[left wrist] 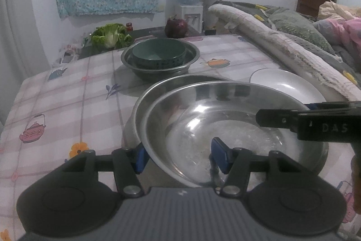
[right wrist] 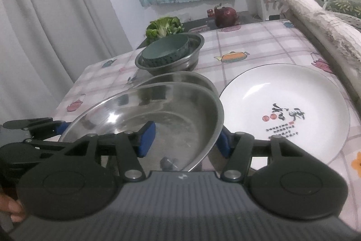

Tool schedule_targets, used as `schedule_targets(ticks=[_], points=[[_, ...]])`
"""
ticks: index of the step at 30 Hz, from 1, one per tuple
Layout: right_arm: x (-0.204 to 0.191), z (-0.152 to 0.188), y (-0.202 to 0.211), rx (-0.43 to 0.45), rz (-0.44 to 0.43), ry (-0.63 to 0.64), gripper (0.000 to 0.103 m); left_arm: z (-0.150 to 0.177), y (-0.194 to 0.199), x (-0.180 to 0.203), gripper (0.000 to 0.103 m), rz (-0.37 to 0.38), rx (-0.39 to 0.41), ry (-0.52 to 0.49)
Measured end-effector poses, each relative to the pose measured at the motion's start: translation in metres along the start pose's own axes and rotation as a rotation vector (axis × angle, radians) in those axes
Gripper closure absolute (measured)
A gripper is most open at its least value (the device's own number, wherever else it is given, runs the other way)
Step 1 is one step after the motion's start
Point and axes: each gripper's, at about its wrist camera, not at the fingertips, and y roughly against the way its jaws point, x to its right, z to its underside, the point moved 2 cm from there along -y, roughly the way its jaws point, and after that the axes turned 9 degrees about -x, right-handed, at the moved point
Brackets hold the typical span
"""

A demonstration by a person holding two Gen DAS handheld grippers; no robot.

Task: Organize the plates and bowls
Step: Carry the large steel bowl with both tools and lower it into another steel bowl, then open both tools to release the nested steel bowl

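While each gripper straddles a rim of the shallow round steel plate (left wrist: pixel 225 128), which sits tilted on a second steel plate (left wrist: pixel 171 83), the stacking step looks nearly done. The left gripper (left wrist: pixel 180 156) and right gripper (right wrist: pixel 185 139) stand half open, pads apparently clear of the metal. Next, I judge, both withdraw and turn to the white ceramic plate (right wrist: pixel 284 110) beside it on the checked tablecloth (left wrist: pixel 67 94).

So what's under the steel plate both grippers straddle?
A second steel plate lies beneath the top steel plate, only its far rim showing. The rest, and the tablecloth underneath, is covered.
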Motion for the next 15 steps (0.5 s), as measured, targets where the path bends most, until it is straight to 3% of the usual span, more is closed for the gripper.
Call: schedule_targets(ticks=[10, 15], points=[[-0.003, -0.006, -0.019, -0.017, 0.002, 0.016, 0.038, -0.003, -0.016, -0.008, 0.042, -0.006, -0.022, 0.012], [-0.006, -0.011, -0.018, 0.011, 0.021, 0.039, 0.026, -0.004, -0.016, -0.017, 0.036, -0.027, -0.020, 0.041]])
